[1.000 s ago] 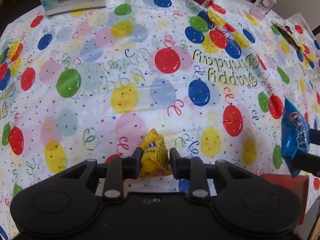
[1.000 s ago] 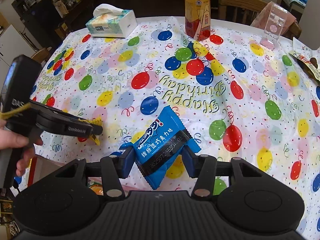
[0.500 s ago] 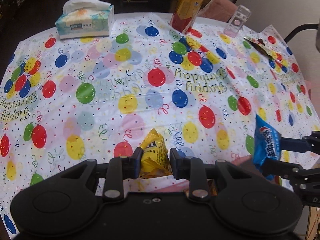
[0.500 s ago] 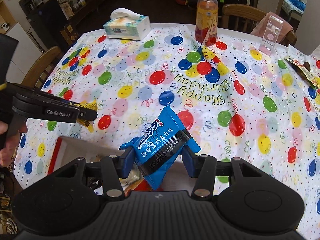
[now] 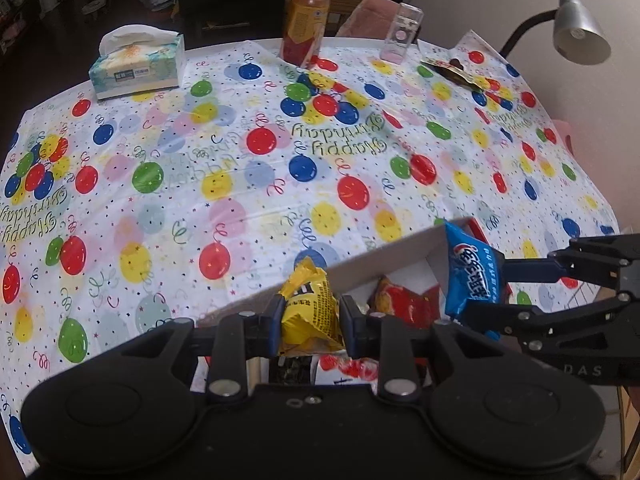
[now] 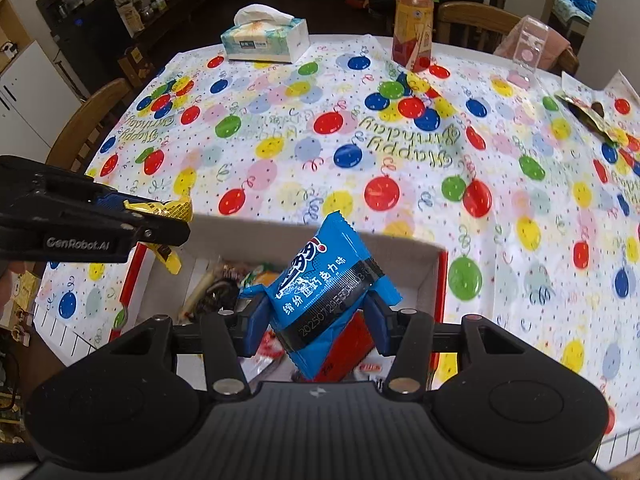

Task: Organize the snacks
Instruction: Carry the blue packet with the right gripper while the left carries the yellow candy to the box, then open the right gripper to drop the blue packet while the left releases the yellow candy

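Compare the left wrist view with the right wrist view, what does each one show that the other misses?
Only the left wrist view shows the grey desk lamp. Only the right wrist view shows the wooden chair and the white cabinet. Both show the yellow snack packet in the left claw, the blue snack packet in the right claw, the red snack box, tissue box and juice bottle.

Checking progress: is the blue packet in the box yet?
Not yet. The blue packet is clamped in the right hand-held gripper, held above the open box.
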